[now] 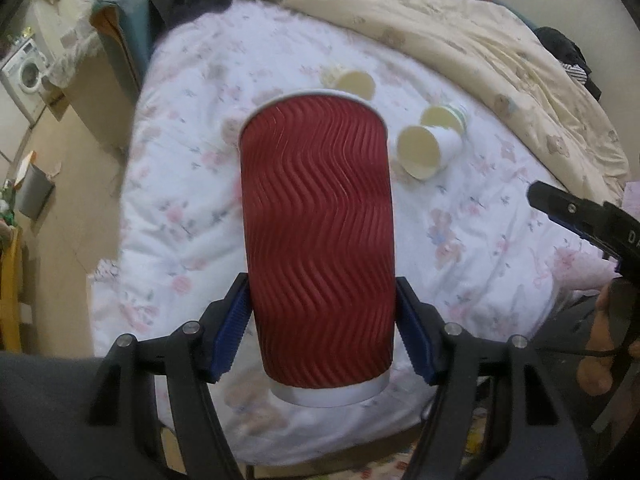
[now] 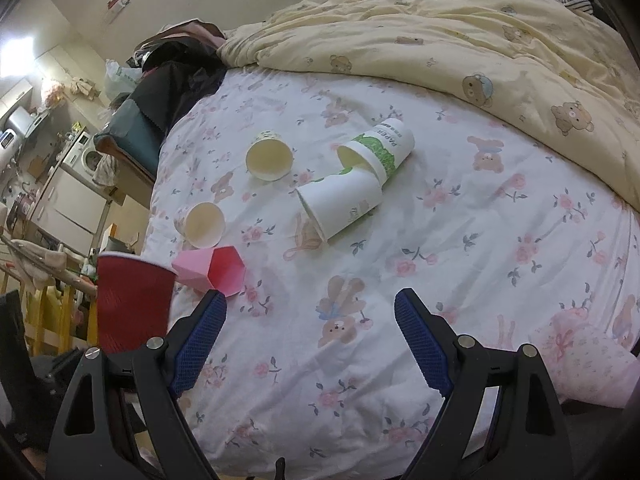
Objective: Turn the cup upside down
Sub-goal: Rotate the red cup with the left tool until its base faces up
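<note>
Open bed (image 2: 460,240) lies along the near edge and right side. Toppled paper cups (image 2: 348,184) and a pink cup (image 2: 216,270) crowd the middle and left edge; the quilt (image 2: 460,40) blocks the far side.

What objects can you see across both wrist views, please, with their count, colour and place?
Ribbed cup: one, red with white rims, held off the bed between the left fingers.
Paper cups: four, white or cream, one with green print, lying on their sides on the sheet.
Faceted cup: one, pink, on its side beside the nearest paper cup.
Floral sheet: one, white with pink flowers and bears, covering the bed.
Quilt: one, cream with bear print, bunched at the far side.
Washing machine: one, white, far left.
Left gripper: fingers blue, closed on the ribbed cup.
Right gripper: fingers blue, open above the sheet, holding nothing.
</note>
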`<act>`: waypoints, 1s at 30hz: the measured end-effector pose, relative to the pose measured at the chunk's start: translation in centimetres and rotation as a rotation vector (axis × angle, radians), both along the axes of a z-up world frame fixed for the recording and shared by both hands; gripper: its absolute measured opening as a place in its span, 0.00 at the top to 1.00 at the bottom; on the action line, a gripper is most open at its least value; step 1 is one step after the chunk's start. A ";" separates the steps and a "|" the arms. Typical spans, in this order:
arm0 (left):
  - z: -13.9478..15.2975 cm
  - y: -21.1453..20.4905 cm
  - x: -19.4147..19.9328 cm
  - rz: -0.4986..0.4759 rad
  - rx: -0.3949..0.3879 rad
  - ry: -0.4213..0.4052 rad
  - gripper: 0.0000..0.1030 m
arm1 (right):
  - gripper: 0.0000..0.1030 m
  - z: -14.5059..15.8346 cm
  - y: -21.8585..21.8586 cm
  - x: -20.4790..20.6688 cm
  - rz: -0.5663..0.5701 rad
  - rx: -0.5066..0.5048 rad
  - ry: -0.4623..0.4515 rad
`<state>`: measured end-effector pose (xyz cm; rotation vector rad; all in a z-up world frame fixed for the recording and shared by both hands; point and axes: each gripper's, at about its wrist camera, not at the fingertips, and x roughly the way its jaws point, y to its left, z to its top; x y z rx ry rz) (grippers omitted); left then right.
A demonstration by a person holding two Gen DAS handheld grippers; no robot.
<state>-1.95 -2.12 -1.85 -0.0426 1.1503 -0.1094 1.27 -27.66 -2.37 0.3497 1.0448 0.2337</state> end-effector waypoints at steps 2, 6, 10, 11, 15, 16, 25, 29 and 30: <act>-0.6 1.0 0.1 0.017 -0.019 0.003 0.37 | 0.14 0.0 0.4 0.0 0.006 -0.006 -0.003; -1.9 2.0 0.3 0.072 -0.063 0.017 0.37 | 0.14 -0.1 1.5 0.1 0.035 -0.020 -0.014; -1.5 2.2 0.2 0.076 -0.111 0.012 0.37 | 0.14 0.3 2.8 0.4 0.095 -0.032 -0.033; -1.4 2.0 0.2 0.065 -0.106 0.005 0.37 | 0.14 0.5 3.2 0.6 0.118 -0.039 -0.045; -1.5 1.3 -0.1 0.029 -0.139 0.022 0.37 | 0.14 0.8 3.9 1.1 0.145 -0.044 -0.073; -1.4 1.1 -0.2 0.023 -0.132 0.016 0.37 | 0.14 0.7 3.9 1.2 0.144 -0.032 -0.069; -1.8 -1.0 -0.2 -0.050 -0.099 0.021 0.37 | 0.14 0.9 5.8 1.6 0.237 0.015 -0.072; -2.2 -1.9 -0.7 -0.096 -0.082 0.038 0.36 | 0.14 0.4 6.7 2.2 0.252 0.049 -0.057; -2.2 -2.1 -0.8 -0.104 -0.073 0.036 0.36 | 0.14 0.2 6.9 2.3 0.255 0.052 -0.047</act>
